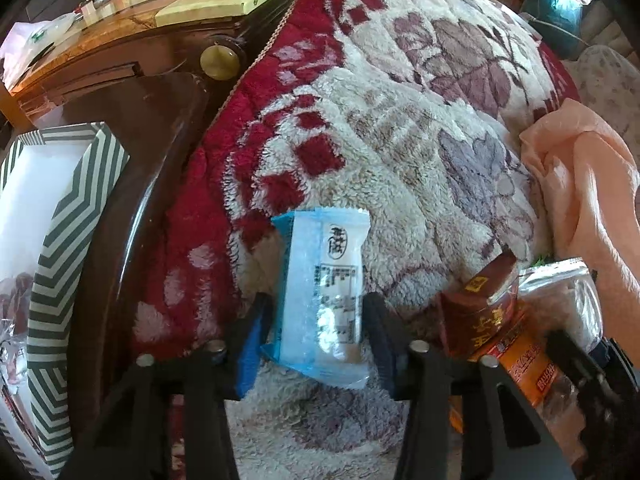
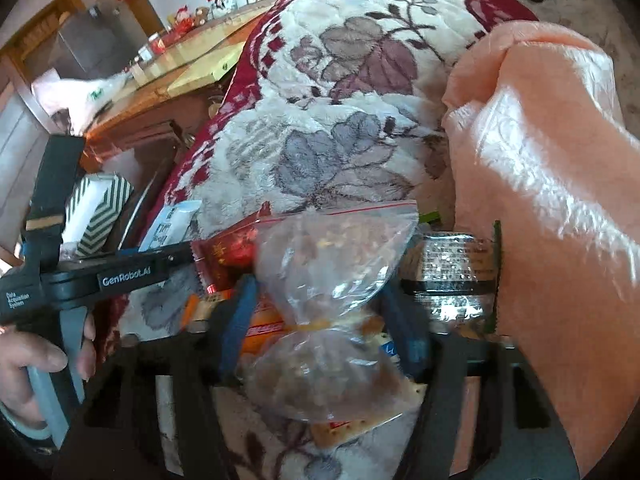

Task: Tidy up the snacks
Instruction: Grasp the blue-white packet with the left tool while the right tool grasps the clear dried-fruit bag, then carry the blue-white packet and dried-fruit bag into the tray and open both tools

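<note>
Clear bag (image 2: 328, 280) contents blurred; box (image 1: 60, 248) cropped.

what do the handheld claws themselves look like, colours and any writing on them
Both are black plastic frames with silver bolt heads and blue pads lining the inner faces of the fingers. From the right wrist view, the left claw has a long dark body printed "GenRobot.AI" in white, a smaller "Data Acquisition System" label, and a grey-blue handle in the person's hand. No cables or sleeve are visible.

Black left gripper (image 1: 318, 330) frame, blue-padded fingers (image 1: 249, 354), silver screws; white "GenRobot.AI" lettering, grey handle
</note>
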